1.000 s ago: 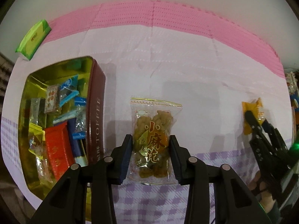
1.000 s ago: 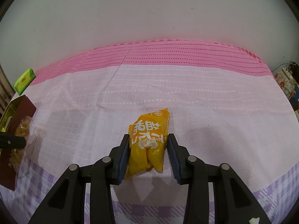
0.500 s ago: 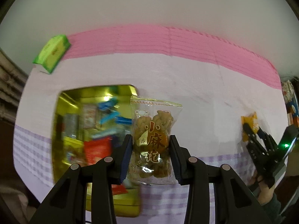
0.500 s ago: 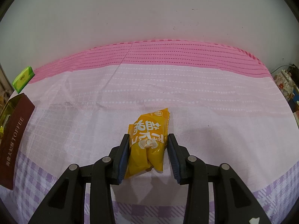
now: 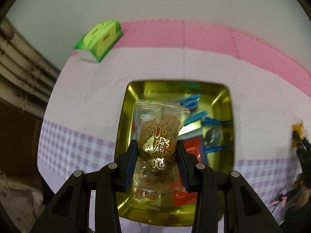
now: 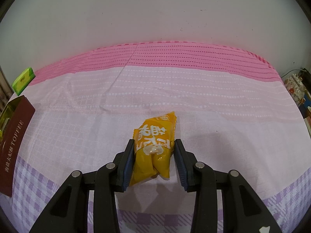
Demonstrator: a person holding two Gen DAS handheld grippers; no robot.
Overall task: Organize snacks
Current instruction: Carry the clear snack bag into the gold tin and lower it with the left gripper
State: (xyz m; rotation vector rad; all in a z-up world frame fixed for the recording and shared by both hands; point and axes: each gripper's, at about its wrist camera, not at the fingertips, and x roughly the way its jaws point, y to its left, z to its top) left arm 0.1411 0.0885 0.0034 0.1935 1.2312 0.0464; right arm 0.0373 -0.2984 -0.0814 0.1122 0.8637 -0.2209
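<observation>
While both tongs carry a packet, the scene reads as follows.

Left gripper: closed on the clear packet, both pads pressed into its sides below the middle.
Clear packet: transparent wrapper with brown twisted pieces inside and gold-and-red characters on the front; held upright in front of the open tin, its lower part overlapping the tin's interior in the left wrist view. Whether it touches anything in the tin cannot be told.
Tin: gold inside, dark red outside with "TOFFEE" lettering on the wall seen from the right wrist view; it stands on the cloth at the left side of the table.
Tin contents: blue-ended wrappers toward the back and right, a red packet near the middle; the rest is blurred.
Right gripper: closed on the yellow packet, the left pad against its side, the right pad at its edge.
Yellow packet: orange-yellow with white characters, pointing away from the camera, over the pale pink band of the cloth; well apart from the tin. It also shows at the right edge of the left wrist view.
Cloth: pink strip at the back, pale pink middle, lilac check at the front.
Green box: at the back left corner of the cloth, by the wall.
</observation>
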